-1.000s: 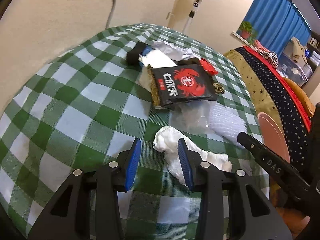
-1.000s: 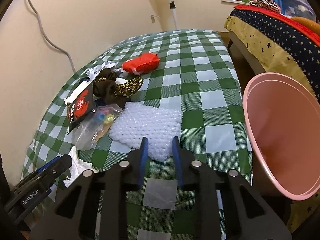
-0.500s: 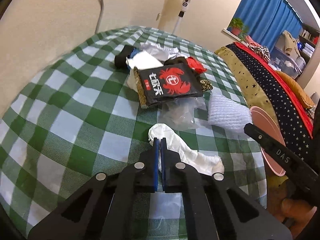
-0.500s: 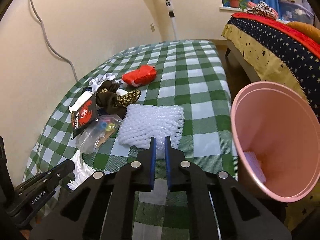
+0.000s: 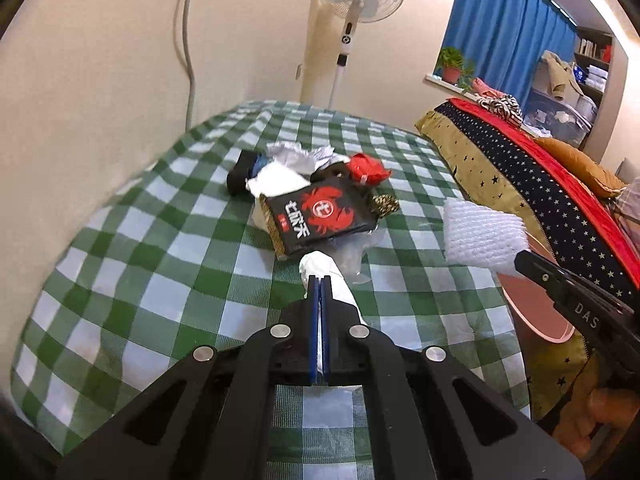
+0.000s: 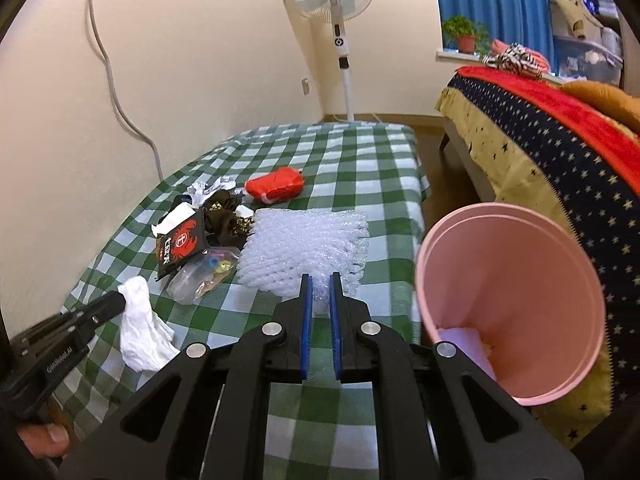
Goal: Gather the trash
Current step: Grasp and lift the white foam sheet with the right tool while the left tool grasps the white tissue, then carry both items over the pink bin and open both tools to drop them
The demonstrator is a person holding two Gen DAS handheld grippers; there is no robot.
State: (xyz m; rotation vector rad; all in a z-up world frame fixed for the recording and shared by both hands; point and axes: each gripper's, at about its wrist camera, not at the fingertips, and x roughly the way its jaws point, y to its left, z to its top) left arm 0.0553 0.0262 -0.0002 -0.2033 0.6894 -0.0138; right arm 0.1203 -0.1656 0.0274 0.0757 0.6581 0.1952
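the left tongs [image 5: 319, 280] are pressed together on a crumpled white tissue [image 5: 326, 270], their jaws having just been closing with the tissue between them. one end of the tissue sticks out past the blue pads, and the rest trails down along the right side of the tongs. in the right wrist view the same tissue [image 6: 142, 328] hangs from the tip of the left tongs [image 6: 116, 305] above the green checked worktop [image 6: 360, 168].

the right tongs [image 6: 320, 280] pinch the near edge of a white foam net sheet [image 6: 304, 244], with a narrow gap left between the pads where the sheet sits; these jaws too have just been closing. in the left wrist view the sheet [image 5: 482, 236] is raised off the worktop [image 5: 160, 248], standing out from the tip of the right tongs [image 5: 520, 258] over the rim of the pink bin [image 5: 532, 308].

the pink bin [image 6: 512, 300] stands just beside the worktop's right edge, close to the right tongs, with something pale lying at its bottom. further back on the worktop lies a heap of other trash: a black packet with a red crab [image 5: 320, 216], a red wrapper [image 6: 276, 185], a clear plastic bag [image 6: 204, 276] with coloured bits inside, dark brown patterned material [image 6: 226, 216] and crumpled white paper [image 5: 300, 156]. the heap is well ahead of both tongs and untouched by them.
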